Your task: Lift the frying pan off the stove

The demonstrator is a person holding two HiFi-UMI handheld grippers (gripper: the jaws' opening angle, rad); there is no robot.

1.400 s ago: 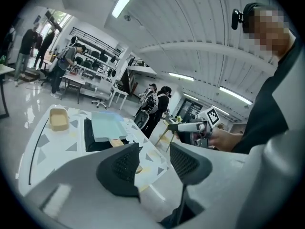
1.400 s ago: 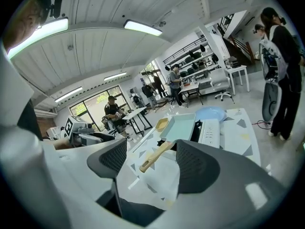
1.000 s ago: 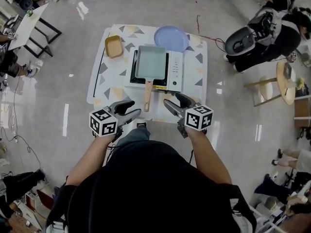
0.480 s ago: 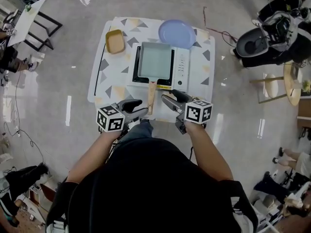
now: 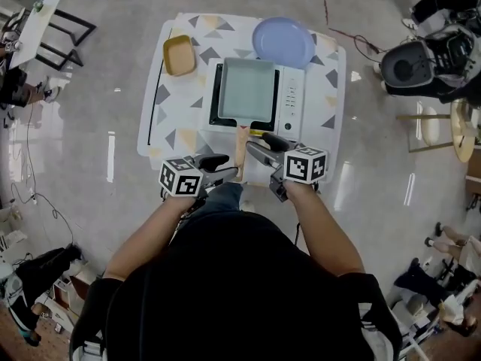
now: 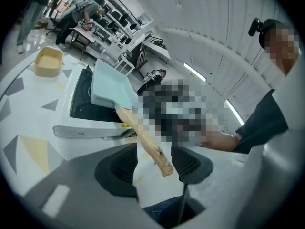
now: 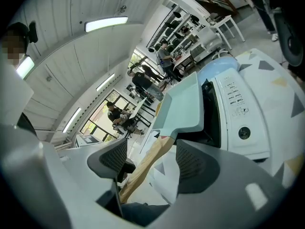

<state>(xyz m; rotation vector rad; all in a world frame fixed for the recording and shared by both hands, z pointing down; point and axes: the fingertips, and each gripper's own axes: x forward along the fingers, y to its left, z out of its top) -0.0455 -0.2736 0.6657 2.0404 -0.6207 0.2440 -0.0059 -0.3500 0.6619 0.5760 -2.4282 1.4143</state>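
Observation:
A rectangular pale green frying pan (image 5: 246, 89) sits on the white stove (image 5: 294, 100) in the middle of the table. Its wooden handle (image 5: 240, 145) points back toward me over the table's near edge. My left gripper (image 5: 224, 168) is open at the handle's end from the left. In the left gripper view the handle (image 6: 150, 147) runs through the gap of the left gripper (image 6: 155, 162). My right gripper (image 5: 258, 144) is open on the handle's right side. In the right gripper view the handle (image 7: 145, 163) lies between the pads of the right gripper (image 7: 152, 163), beneath the pan (image 7: 183, 106).
A blue plate (image 5: 282, 42) lies at the table's far right behind the stove. A yellow dish (image 5: 179, 55) stands at the far left. The table (image 5: 169, 119) has a white cloth with triangles. People, desks and chairs stand around the room.
Both grippers have moved forward and inward to the pan's handle, which now lies between the jaws of each. The pan has not moved on the stove.

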